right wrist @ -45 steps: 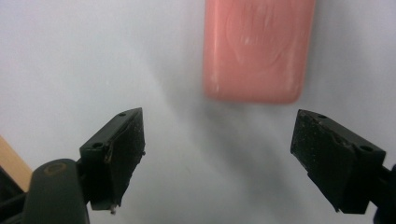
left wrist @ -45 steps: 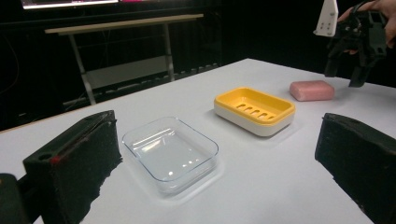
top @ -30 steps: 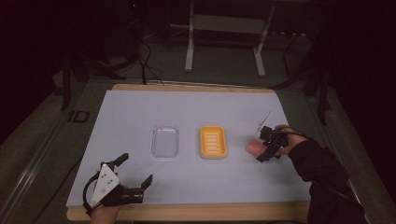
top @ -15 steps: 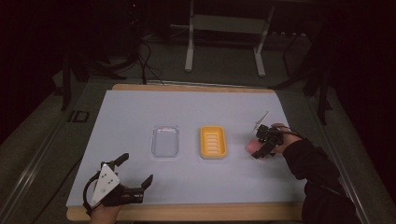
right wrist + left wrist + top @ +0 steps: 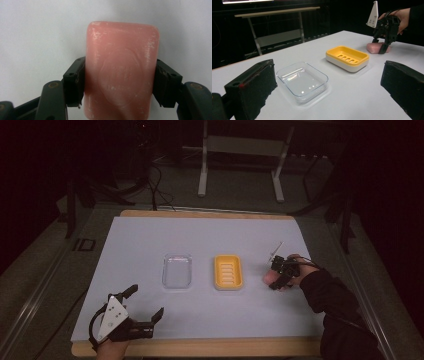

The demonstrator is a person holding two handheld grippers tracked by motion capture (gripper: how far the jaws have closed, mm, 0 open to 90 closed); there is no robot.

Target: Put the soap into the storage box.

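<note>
A pink soap bar (image 5: pixel 121 72) lies on the white table, right of a yellow soap dish (image 5: pixel 228 271) with a slotted bottom. My right gripper (image 5: pixel 120 83) stands over the bar, pads (image 5: pixel 75 83) pressed against its two long sides, so it is shut on it. In the high view the soap bar (image 5: pixel 268 277) peeks out at the left of the right gripper (image 5: pixel 276 275). An empty clear plastic dish (image 5: pixel 177 270) sits left of the yellow one. My left gripper (image 5: pixel 145 304) rests near the table's front left edge, open and holding nothing.
The table (image 5: pixel 150 240) has a wooden rim along front and back. A metal stand (image 5: pixel 240 165) and cables are on the dark floor behind it. In the left gripper view the right gripper (image 5: pixel 384 41) and soap bar (image 5: pixel 373 47) are beyond the yellow soap dish (image 5: pixel 347 57).
My right gripper has moved a little left and down over the soap bar and its jaws have come against the bar's sides. The left gripper has stayed put.
</note>
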